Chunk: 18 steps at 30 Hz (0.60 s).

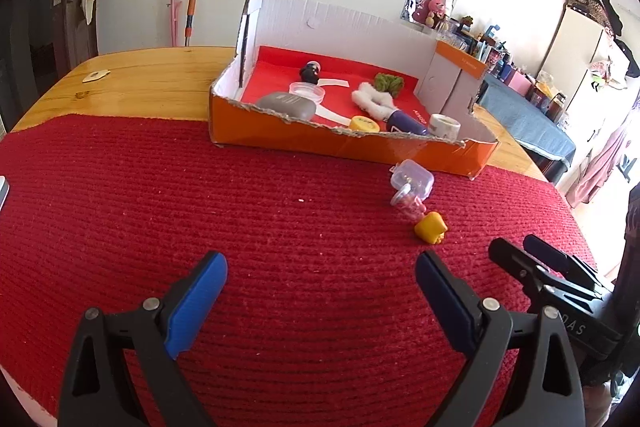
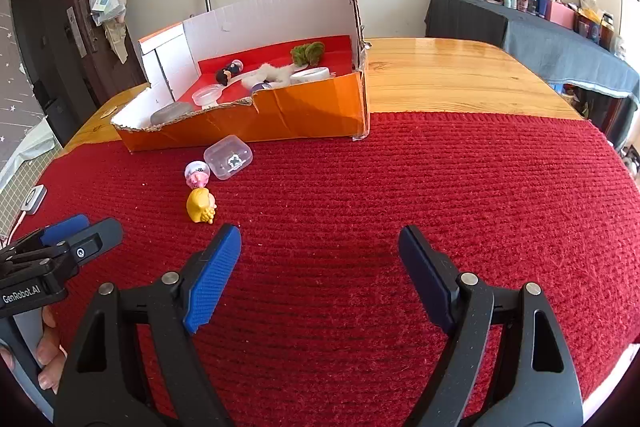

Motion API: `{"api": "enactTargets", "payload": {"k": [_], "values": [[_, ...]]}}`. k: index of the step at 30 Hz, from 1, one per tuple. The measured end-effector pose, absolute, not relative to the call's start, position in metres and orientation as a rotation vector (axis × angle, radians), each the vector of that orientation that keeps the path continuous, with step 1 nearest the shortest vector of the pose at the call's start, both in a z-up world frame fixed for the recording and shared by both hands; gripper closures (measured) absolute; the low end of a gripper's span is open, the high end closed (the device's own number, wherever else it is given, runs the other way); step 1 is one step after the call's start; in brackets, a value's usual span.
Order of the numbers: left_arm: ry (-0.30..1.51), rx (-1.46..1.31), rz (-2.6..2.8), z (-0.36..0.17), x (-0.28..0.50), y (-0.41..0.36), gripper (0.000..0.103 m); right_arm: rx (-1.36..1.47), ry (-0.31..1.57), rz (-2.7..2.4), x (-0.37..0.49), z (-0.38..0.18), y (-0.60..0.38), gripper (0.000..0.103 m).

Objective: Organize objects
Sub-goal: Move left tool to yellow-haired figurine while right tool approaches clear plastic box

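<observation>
An orange cardboard box (image 1: 352,147) (image 2: 304,111) stands on the far part of the red mat and holds several small items. In front of it on the mat lie a clear plastic case (image 1: 413,178) (image 2: 228,157), a small pink figure with a clear cap (image 1: 409,203) (image 2: 197,175) and a yellow toy figure (image 1: 430,227) (image 2: 200,207). My left gripper (image 1: 320,275) is open and empty, above the mat, short and left of the toys. My right gripper (image 2: 320,247) is open and empty, right of the yellow toy. Each gripper shows at the edge of the other's view.
The red knitted mat (image 1: 200,207) covers the near part of a wooden table (image 1: 152,75). A white device (image 2: 34,201) lies at the mat's left edge. A dark-clothed side table with bottles (image 2: 540,27) stands to the right. Bags hang on the wall.
</observation>
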<state>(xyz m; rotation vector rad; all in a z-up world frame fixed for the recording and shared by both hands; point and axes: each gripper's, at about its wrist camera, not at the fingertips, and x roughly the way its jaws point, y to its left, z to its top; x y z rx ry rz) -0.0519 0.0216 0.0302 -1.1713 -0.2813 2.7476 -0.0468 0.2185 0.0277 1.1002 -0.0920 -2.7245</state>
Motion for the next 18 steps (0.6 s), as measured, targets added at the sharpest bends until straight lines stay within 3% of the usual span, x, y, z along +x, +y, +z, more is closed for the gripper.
{"api": "enactTargets", "payload": {"k": [18], "values": [[-0.217, -1.326, 2.666, 0.023, -0.096, 0.085, 0.005, 1.109, -0.129, -2.783, -0.060, 0.041, 0.262, 0.022]]}}
